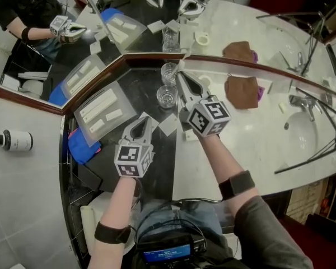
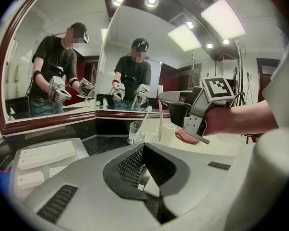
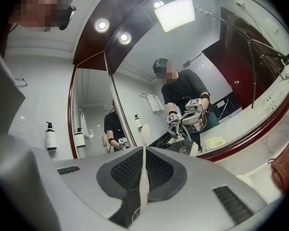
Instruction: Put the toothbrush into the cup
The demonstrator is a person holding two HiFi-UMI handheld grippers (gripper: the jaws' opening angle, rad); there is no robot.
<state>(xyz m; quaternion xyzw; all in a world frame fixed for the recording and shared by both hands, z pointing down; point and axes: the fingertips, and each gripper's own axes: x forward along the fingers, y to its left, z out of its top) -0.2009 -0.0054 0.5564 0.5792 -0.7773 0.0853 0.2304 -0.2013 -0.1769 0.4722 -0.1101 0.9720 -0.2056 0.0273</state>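
Head view: cup (image 1: pixel 167 96) stands on the dark counter (image 1: pixel 143 91) at one o'clock from the clenched, empty left gripper (image 1: pixel 141 121), with the right gripper (image 1: pixel 182 78) just beyond, again at one o'clock. Left gripper view shows the toothbrush (image 2: pixel 160 121) hanging upright from the right gripper's jaws, at two o'clock of the cup. Right gripper view has those jaws grasping its handle, bristle head toward twelve o'clock.
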